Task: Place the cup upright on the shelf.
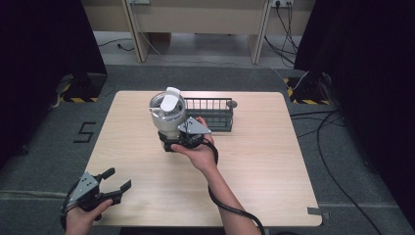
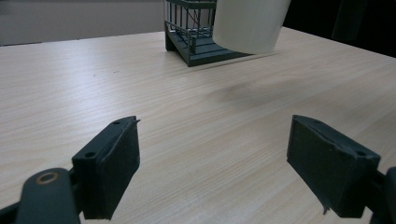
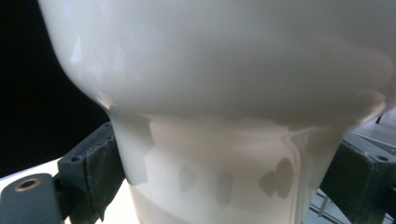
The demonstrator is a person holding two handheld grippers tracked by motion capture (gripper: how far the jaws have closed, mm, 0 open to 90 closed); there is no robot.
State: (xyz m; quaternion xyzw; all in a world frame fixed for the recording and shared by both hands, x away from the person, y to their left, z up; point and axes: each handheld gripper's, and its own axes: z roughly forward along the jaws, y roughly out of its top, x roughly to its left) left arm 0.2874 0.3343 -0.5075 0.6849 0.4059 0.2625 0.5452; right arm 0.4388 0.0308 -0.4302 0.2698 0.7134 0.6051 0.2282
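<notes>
A cream tumbler [image 1: 167, 113] with a metal rim and a white flip lid is held upright near the table's middle, just left of a dark wire basket [image 1: 211, 113]. My right gripper [image 1: 170, 142] is shut on its narrow lower part. In the right gripper view the tumbler [image 3: 224, 70] sits close up, and my right gripper [image 3: 224, 184] presses both pads against its base. The left gripper view shows the tumbler [image 2: 250, 23] hanging above the table with its shadow beneath. My left gripper [image 1: 116, 186] is open over the front left corner, and its jaws [image 2: 215, 172] hold nothing.
The wire basket [image 2: 191, 44] stands at the back centre of the wooden table [image 1: 274, 161], with a small round knob at its right end. Cables run over the floor at the right. Dark curtains flank both sides.
</notes>
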